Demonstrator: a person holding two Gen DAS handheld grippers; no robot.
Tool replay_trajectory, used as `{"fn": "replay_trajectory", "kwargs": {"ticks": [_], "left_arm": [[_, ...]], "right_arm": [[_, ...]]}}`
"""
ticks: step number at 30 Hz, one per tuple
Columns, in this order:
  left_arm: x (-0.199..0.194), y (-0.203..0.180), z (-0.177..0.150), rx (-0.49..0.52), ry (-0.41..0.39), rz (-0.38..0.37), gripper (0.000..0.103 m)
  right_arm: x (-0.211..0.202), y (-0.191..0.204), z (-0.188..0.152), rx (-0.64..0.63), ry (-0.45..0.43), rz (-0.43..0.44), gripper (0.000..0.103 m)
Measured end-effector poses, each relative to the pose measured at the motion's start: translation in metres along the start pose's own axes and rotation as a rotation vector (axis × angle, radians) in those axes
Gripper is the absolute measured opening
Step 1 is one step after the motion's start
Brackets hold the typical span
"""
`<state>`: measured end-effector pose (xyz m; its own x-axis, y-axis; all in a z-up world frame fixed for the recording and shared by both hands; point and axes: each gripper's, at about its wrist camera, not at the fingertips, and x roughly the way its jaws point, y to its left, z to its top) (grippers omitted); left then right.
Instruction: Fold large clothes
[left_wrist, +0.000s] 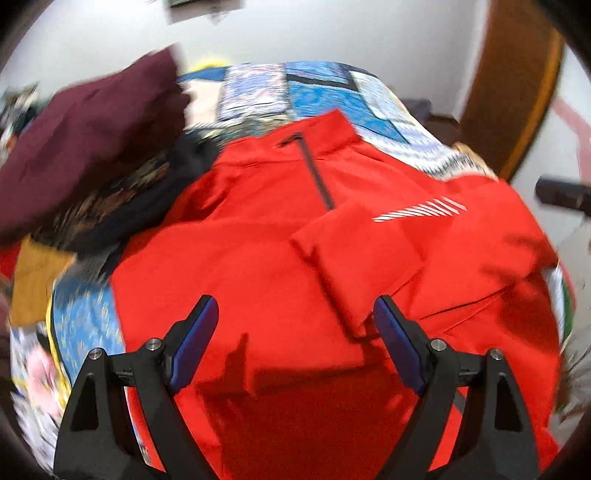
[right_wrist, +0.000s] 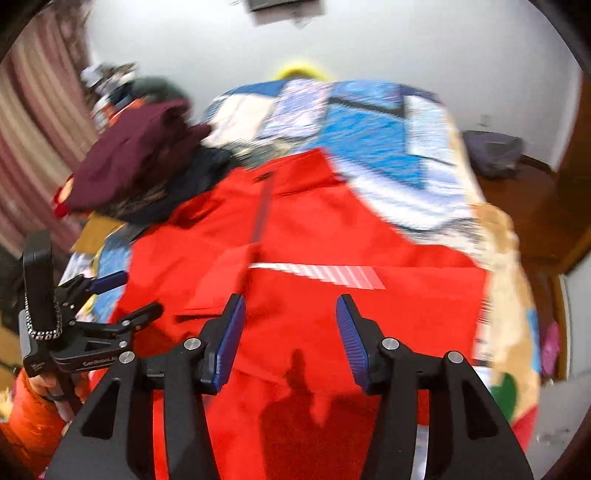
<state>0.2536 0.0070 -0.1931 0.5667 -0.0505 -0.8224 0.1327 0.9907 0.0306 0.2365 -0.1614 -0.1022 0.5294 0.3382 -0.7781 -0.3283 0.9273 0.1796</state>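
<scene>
A large red jacket (left_wrist: 258, 240) (right_wrist: 314, 229) lies spread on the bed, front up, collar and dark zip toward the far side. One sleeve (left_wrist: 354, 266) is folded across its chest below the white stripe logo (left_wrist: 421, 210). My left gripper (left_wrist: 295, 301) hovers open over the jacket's lower left part, nothing between its blue pads. My right gripper (right_wrist: 291, 297) is open too, above the jacket's lower middle, with only cloth beneath. In the right wrist view the left gripper (right_wrist: 139, 291) shows at the left edge, held by a hand in an orange sleeve (right_wrist: 33, 417).
A maroon garment (left_wrist: 92, 129) (right_wrist: 136, 155) tops a pile of dark clothes at the far left. The blue patterned quilt (left_wrist: 314, 92) (right_wrist: 369, 140) covers the bed. A wooden door frame (left_wrist: 509, 92) stands at the right and a striped curtain (right_wrist: 29, 129) at the left.
</scene>
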Motion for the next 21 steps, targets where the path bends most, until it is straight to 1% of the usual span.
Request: {"fn": "replay_trajectory", "kwargs": {"ticks": [2,5,7,9,10,11,12,13,14,15,16,17,20,21], "left_arm": [[0.014,-0.019,0.003,0.079,0.016,0.031,0.086],[0.034,-0.035,0.004,0.152,0.049,0.075,0.085],[0.045,-0.042,0.003,0.179,0.059,0.119,0.085],[0.053,-0.044,0.003,0.184,0.057,0.143,0.080],[0.055,-0.044,0.004,0.175,0.054,0.145,0.072],[0.056,-0.043,0.006,0.165,0.052,0.141,0.066],[0.057,-0.042,0.008,0.153,0.046,0.141,0.064],[0.056,-0.042,0.010,0.146,0.030,0.149,0.057],[0.055,-0.042,0.012,0.146,0.003,0.158,0.045],[0.054,-0.042,0.015,0.151,-0.025,0.173,0.037],[0.054,-0.041,0.018,0.149,-0.034,0.180,0.016],[0.054,-0.037,0.023,0.133,-0.038,0.172,0.003],[0.035,-0.014,0.038,0.050,-0.089,0.121,0.003],[0.028,-0.007,0.042,0.026,-0.109,0.116,0.003]], "right_arm": [[-0.006,-0.016,-0.006,0.034,-0.010,-0.025,0.049],[-0.010,-0.041,-0.017,0.105,-0.001,-0.037,0.050],[-0.010,-0.055,-0.026,0.144,0.008,-0.045,0.050],[-0.010,-0.067,-0.032,0.170,0.017,-0.051,0.050],[-0.010,-0.074,-0.036,0.183,0.022,-0.053,0.050],[-0.009,-0.078,-0.039,0.192,0.027,-0.056,0.050],[-0.008,-0.082,-0.042,0.201,0.033,-0.062,0.050],[-0.007,-0.085,-0.045,0.208,0.038,-0.068,0.050],[-0.007,-0.088,-0.048,0.215,0.041,-0.073,0.050],[-0.007,-0.091,-0.050,0.225,0.043,-0.075,0.050],[-0.007,-0.095,-0.052,0.238,0.043,-0.070,0.050],[-0.008,-0.097,-0.053,0.249,0.042,-0.066,0.050],[-0.011,-0.102,-0.051,0.265,0.029,-0.080,0.050],[-0.014,-0.102,-0.049,0.262,0.021,-0.083,0.050]]}}
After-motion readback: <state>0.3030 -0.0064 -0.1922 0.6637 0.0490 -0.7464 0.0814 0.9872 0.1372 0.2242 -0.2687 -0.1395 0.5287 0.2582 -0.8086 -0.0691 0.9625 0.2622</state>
